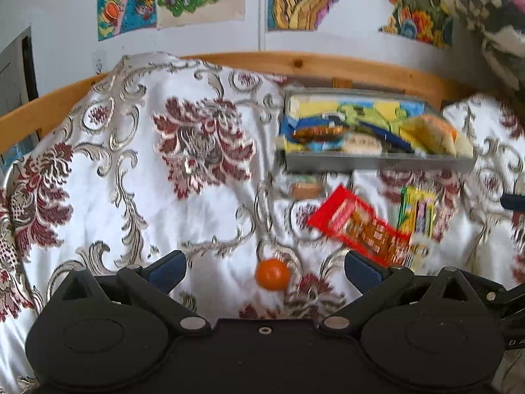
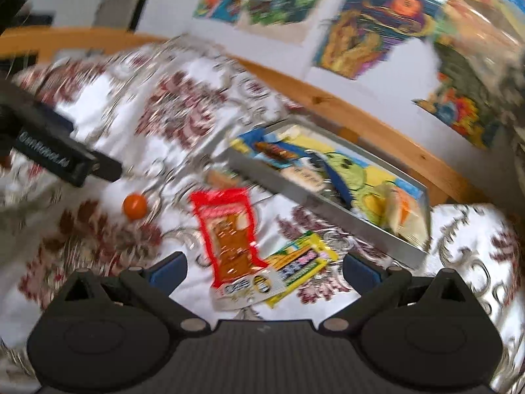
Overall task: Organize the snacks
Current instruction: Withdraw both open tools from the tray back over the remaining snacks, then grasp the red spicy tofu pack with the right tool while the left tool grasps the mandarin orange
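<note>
A small orange ball-shaped snack (image 1: pixel 273 274) lies on the patterned bedspread between the fingers of my open left gripper (image 1: pixel 265 267); the right wrist view has it at the left (image 2: pixel 135 206). A red snack packet (image 1: pixel 361 226) lies to its right, overlapping a yellow-green candy packet (image 1: pixel 416 216). My right gripper (image 2: pixel 265 267) is open just above the near end of the red packet (image 2: pixel 229 226) and the yellow-green packet (image 2: pixel 298 259). A grey tray (image 1: pixel 377 162) behind them holds several snacks. The left gripper's body (image 2: pixel 62 154) shows at the left of the right wrist view.
A small brown-wrapped snack (image 1: pixel 306 188) lies just in front of the tray (image 2: pixel 347 220). A wooden bed rail (image 1: pixel 295 62) runs behind the bedspread (image 1: pixel 147 164), under a white wall with colourful drawings. A dark patterned cloth (image 1: pixel 492 10) hangs at the upper right.
</note>
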### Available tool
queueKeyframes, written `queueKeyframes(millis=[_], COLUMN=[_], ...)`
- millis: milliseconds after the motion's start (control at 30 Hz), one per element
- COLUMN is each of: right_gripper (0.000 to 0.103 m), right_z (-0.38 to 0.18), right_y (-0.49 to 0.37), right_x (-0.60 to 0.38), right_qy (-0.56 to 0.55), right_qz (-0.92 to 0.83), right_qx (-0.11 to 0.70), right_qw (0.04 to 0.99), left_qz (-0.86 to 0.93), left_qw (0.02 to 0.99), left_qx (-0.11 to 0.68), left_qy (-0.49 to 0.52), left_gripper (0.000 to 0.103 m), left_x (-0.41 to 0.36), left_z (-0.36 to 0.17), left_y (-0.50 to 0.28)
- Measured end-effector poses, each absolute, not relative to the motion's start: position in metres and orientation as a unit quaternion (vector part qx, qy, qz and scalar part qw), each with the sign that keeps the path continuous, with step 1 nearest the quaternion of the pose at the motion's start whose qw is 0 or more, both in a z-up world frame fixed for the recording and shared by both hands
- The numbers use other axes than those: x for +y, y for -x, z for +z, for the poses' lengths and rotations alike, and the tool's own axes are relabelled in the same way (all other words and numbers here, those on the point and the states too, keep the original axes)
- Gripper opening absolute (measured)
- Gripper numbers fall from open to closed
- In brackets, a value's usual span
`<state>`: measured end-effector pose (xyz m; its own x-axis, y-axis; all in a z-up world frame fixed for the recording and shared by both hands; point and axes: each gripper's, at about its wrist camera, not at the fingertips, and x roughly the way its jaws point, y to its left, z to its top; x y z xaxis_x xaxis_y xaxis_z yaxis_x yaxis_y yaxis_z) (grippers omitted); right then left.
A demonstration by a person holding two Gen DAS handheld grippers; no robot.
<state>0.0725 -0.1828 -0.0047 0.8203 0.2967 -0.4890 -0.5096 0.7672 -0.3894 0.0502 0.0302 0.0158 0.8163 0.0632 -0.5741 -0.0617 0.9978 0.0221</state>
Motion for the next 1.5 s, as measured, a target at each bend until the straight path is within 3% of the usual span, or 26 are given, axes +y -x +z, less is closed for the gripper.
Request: queueKeyframes(millis=[200, 500, 833, 1500], right_gripper=[0.103, 0.103, 0.103, 0.103], right_z=[-0.027, -0.042, -0.068, -0.089], right_y=[-0.065, -0.097, -0.132, -0.174], right_x=[-0.161, -0.159, -0.150, -0.160], right_qy=[0.329, 0.291, 0.319, 0.282], right_qz=[0.222, 0.228, 0.236, 0.250], right_qx=[0.178, 0.185, 0.162, 0.215], right_qw=[0.900, 0.910, 0.903, 0.901], left_qz=[0.017, 0.003, -0.015, 0.023], left_qw=[0.954, 0.960, 0.956, 0.946], left_qx=[0.297, 0.278, 0.277, 0.315], left_qy=[-0.021, -0.041, -0.089, -0.076], left_gripper=[0.102, 0.102, 0.102, 0.102], left_x=[0.035, 0.044, 0.031, 0.038], left_z=[-0.002, -0.027, -0.049, -0.075], left_y=[-0.049, -0.060, -0.090, -0.123])
